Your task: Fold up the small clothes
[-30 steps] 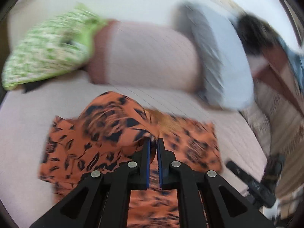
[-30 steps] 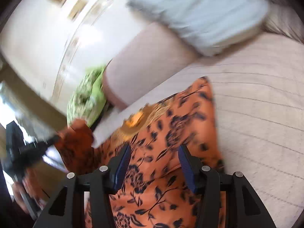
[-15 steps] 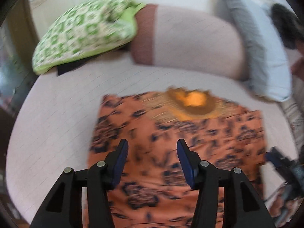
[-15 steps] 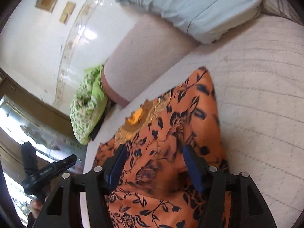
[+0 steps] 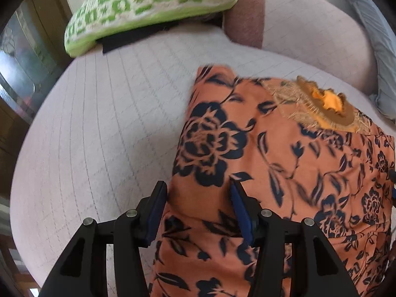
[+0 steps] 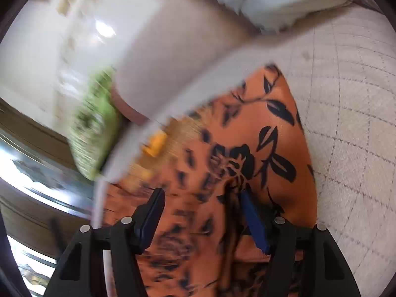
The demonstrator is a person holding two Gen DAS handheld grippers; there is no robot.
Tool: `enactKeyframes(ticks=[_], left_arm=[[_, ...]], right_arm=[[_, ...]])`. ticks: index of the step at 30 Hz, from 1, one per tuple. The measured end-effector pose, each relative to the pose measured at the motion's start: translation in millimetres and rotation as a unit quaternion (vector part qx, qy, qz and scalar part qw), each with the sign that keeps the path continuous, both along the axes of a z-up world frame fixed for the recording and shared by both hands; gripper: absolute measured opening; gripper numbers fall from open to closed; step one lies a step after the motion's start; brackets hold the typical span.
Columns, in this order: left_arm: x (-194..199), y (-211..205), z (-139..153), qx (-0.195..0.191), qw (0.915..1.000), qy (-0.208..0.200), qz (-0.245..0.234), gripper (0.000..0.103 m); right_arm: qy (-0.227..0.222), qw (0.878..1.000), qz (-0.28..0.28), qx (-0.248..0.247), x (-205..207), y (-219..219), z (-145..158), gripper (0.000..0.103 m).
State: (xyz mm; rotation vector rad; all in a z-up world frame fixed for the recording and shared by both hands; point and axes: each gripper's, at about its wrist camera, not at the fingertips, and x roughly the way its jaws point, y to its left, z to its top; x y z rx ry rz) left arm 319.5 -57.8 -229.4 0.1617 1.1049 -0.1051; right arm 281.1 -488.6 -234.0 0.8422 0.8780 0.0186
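An orange garment (image 5: 284,160) with a dark flower print lies spread on the quilted bed cover (image 5: 99,123). Its embroidered neckline (image 5: 326,101) with yellow lining points toward the pillows. My left gripper (image 5: 198,185) hangs open just over the garment's left edge, one finger over the cover and one over the cloth. In the right wrist view the garment (image 6: 247,128) fills the middle. My right gripper (image 6: 201,193) is open close above its right part. Its jaws are closing, with cloth and a dark crease under them but nothing pressed by the pads.
A green patterned cushion (image 5: 148,2) lies at the head of the bed on a dark item (image 5: 133,37). A pink bolster (image 5: 309,32) and a pale blue pillow (image 5: 378,37) lie beside it. Bare quilted cover (image 6: 358,123) stretches right of the garment. Glass panels (image 5: 19,57) stand left of the bed.
My left gripper let go of the bunched cloth and opened, then sank toward the garment's left edge. The garment now lies flat. My right gripper came lower over the cloth.
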Motion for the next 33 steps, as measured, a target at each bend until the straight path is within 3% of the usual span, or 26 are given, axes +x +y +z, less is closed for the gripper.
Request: enactKeyframes(ticks=[1, 2, 3, 5, 7, 9, 11, 14, 16, 18, 19, 21, 24, 26, 30, 33], left_arm=[[0, 3, -4, 0.001, 1.0, 0.007, -0.003, 0.055], [0, 5, -8, 0.003, 0.9999, 0.012, -0.004, 0.057], [0, 9, -11, 0.001, 0.9998, 0.017, -0.004, 0.057], [-1, 17, -11, -0.016, 0.9995, 0.028, 0.004, 0.057], [-2, 21, -4, -0.028, 0.9992, 0.028, 0.005, 0.056], [-6, 23, 14, -0.038, 0.9993, -0.004, -0.001, 0.056], [-2, 23, 30, -0.043, 0.9984, -0.037, 0.0, 0.056], [11, 16, 36, -0.049, 0.9978, -0.045, 0.007, 0.057], [20, 4, 27, -0.036, 0.9986, -0.038, 0.003, 0.057], [25, -11, 15, -0.017, 0.9992, -0.036, -0.001, 0.057], [27, -18, 7, 0.001, 0.9994, -0.033, -0.004, 0.057], [29, -30, -12, 0.06, 0.9981, -0.015, 0.0, 0.057], [26, -30, -10, 0.058, 0.998, -0.021, 0.009, 0.056], [21, -30, -1, 0.039, 0.9989, -0.023, 0.001, 0.056], [9, -36, 12, 0.038, 0.9984, -0.039, -0.014, 0.056], [6, -41, 5, 0.047, 0.9984, -0.027, -0.017, 0.056]], right_arm=[[0.016, 1.0, 0.004, -0.01, 4, 3, -5, 0.061], [0.018, 0.999, 0.008, -0.034, 5, 9, -2, 0.053], [0.021, 0.999, 0.016, -0.045, 7, 13, 1, 0.031], [0.015, 0.998, 0.043, -0.044, 10, 22, 8, 0.01], [-0.011, 0.997, 0.056, -0.052, 9, 31, 24, 0.01], [-0.048, 0.995, 0.047, -0.074, 3, 32, 46, 0.01], [-0.111, 0.991, 0.021, -0.075, -6, 25, 73, 0.01], [-0.154, 0.982, -0.034, -0.103, -13, 4, 91, 0.01], [-0.144, 0.981, -0.064, -0.11, -10, -15, 82, 0.01], [-0.112, 0.99, -0.056, -0.069, 3, -34, 55, 0.01], [-0.089, 0.994, -0.049, -0.046, 10, -39, 39, 0.01], [-0.033, 0.996, -0.063, -0.056, 15, -40, 15, 0.014], [0.014, 0.996, -0.073, -0.045, 18, -49, 1, 0.016], [0.007, 0.995, -0.088, -0.041, 10, -57, 14, 0.019], [-0.054, 0.986, -0.119, -0.1, -10, -59, 56, 0.019], [-0.092, 0.988, -0.063, -0.104, -16, -40, 73, 0.019]])
